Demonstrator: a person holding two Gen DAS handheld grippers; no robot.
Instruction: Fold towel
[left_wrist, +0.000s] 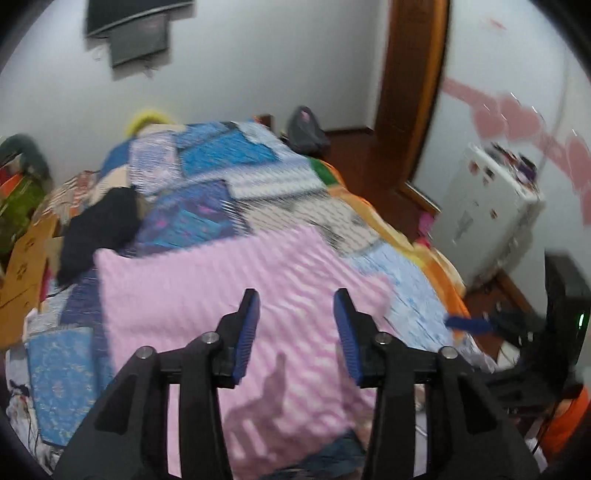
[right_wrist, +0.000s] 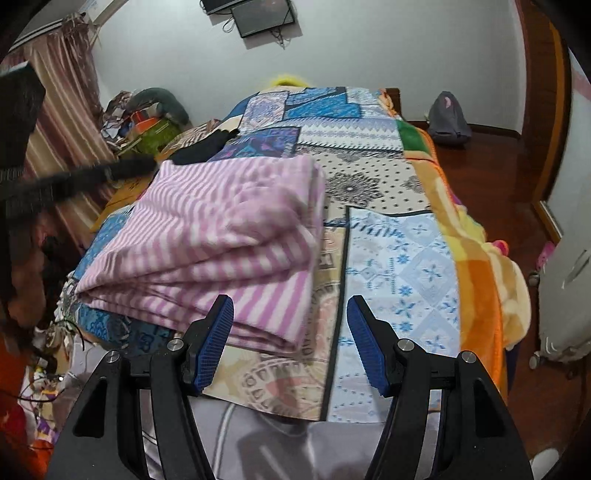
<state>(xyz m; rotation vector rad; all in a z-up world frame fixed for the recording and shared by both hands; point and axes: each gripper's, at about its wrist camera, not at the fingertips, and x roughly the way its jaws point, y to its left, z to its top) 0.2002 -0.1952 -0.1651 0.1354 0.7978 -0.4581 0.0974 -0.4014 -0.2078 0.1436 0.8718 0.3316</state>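
Note:
A pink-and-white striped towel (right_wrist: 221, 236) lies folded in several layers on the patchwork bedspread (right_wrist: 399, 266). In the left wrist view the same towel (left_wrist: 207, 295) spreads flat under my left gripper (left_wrist: 295, 306), which hovers above it, open, with nothing between its blue pads. My right gripper (right_wrist: 291, 314) is open too, just off the towel's near right corner, its left pad over the folded edge and its right pad over the light blue patch. The other gripper shows as a dark shape (left_wrist: 561, 317) at the right edge of the left wrist view.
A dark garment (left_wrist: 99, 225) lies on the bed beyond the towel. A white cabinet (left_wrist: 487, 214) and a grey backpack (right_wrist: 448, 118) stand on the wooden floor to the right. Clutter and a cardboard box (left_wrist: 26, 266) line the bed's left side.

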